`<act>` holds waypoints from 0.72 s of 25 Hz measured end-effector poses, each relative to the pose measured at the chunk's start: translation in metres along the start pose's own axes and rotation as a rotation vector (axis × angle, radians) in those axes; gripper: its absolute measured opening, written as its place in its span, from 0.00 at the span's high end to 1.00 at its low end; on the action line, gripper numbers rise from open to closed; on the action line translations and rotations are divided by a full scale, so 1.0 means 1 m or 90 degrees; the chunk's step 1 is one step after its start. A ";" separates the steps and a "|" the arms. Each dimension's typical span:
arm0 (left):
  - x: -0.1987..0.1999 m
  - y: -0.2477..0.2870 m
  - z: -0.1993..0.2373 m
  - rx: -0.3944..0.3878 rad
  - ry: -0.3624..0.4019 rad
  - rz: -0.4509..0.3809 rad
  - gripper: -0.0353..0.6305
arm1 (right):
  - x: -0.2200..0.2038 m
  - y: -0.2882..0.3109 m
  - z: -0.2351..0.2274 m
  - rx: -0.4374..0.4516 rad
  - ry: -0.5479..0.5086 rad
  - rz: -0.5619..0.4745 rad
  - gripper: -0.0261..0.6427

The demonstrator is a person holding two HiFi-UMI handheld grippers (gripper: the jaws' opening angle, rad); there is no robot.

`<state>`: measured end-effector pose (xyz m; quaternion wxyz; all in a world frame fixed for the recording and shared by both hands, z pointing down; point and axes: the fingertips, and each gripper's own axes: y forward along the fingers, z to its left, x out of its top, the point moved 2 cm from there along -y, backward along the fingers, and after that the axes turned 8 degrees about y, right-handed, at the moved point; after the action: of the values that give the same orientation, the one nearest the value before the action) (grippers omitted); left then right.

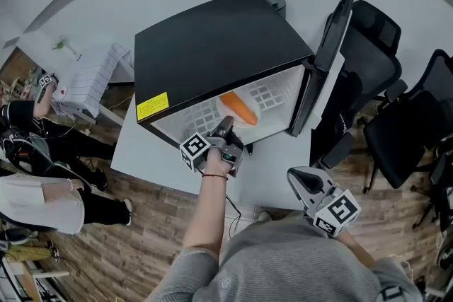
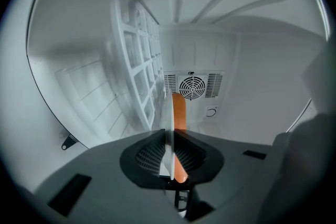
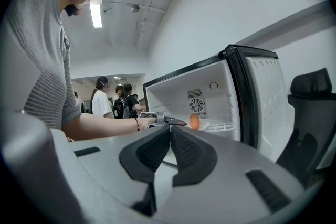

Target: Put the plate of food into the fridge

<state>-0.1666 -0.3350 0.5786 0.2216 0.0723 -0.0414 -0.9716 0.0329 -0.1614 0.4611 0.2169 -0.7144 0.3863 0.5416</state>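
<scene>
As the left tool (image 1: 226, 125) clamps its rim, the plate of food (image 1: 248, 107) lies inside the fridge (image 1: 212, 46); right tool (image 1: 299, 176) closed, empty.

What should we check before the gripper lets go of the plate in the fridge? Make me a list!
1. Fridge door open wide: ok.
2. Left gripper shut on the plate rim: ok.
3. Orange food on the plate, inside the fridge: ok.
4. Plate resting fully on the white shelf: cannot tell.
5. Right gripper shut, empty, back from the doorway: ok.
</scene>
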 end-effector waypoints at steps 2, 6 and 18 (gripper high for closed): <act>0.002 0.002 -0.001 0.002 0.002 -0.001 0.87 | -0.001 0.001 -0.001 0.001 0.001 0.002 0.94; 0.004 0.006 -0.004 0.006 0.015 -0.001 0.86 | -0.001 0.004 -0.002 0.004 0.000 0.004 0.94; 0.015 0.003 -0.009 0.137 0.269 -0.010 0.86 | -0.002 0.008 0.000 0.014 -0.004 0.011 0.94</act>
<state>-0.1774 -0.3451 0.5681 0.2088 0.2975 -0.0969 -0.9266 0.0268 -0.1658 0.4638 0.2209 -0.7073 0.3975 0.5412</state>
